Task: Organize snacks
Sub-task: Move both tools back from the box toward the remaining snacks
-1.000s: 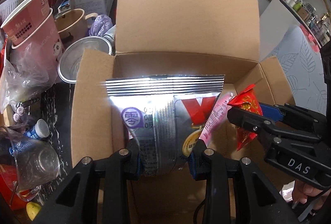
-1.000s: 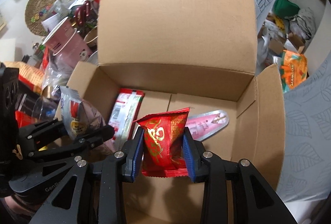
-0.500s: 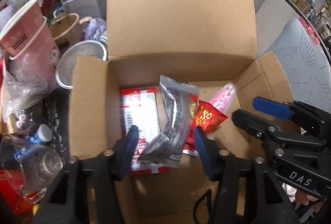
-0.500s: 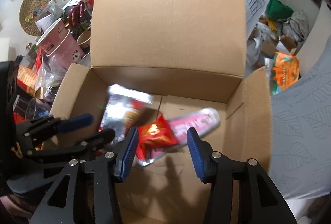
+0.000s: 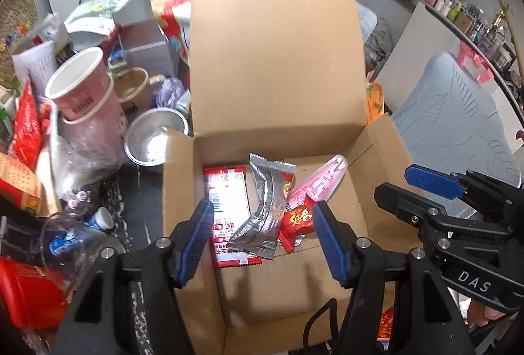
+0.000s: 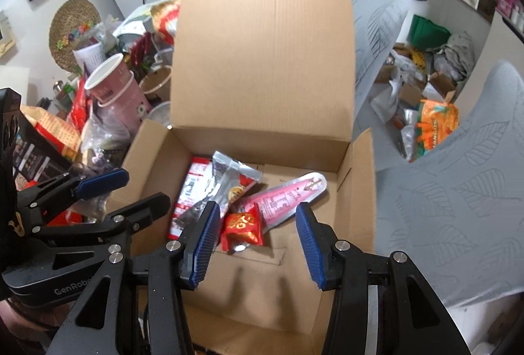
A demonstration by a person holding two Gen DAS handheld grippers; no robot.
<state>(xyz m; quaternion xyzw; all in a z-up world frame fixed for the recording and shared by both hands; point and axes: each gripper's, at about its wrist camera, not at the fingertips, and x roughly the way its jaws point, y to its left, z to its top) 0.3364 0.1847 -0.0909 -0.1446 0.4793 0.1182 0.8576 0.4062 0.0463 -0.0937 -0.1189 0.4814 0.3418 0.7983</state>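
A: Going left to right, what sits beside the box (image 5: 183, 191)?

B: On the cluttered tabletop (image 5: 137, 210) to its left: stacked pink cups (image 5: 88, 99), then a steel bowl (image 5: 154, 138) right against the box's left flap

A: And inside?

B: Four snacks lie on the bottom. A red-and-white pack (image 5: 227, 207) lies flat at the left, a silver pack (image 5: 265, 207) leans across it, a small red pack (image 5: 298, 220) rests against that, and a pink pack (image 5: 319, 184) angles toward the back right corner

A: The hand-held grippers?

B: The left hand-held gripper (image 5: 262, 237) hangs over the box with its blue pads spread wide, nothing between them; the silver pack lies below and between them, untouched. The right hand-held gripper (image 6: 255, 240) is likewise wide apart and empty, the red pack beneath its gap

A: Which step is this?

B: I'd judge a drop-off is done: snacks in, both tools free. The next move calls for lifting clear of the flaps and finding another snack, perhaps among the red packets (image 5: 28, 122) at far left, though I can't tell what those are
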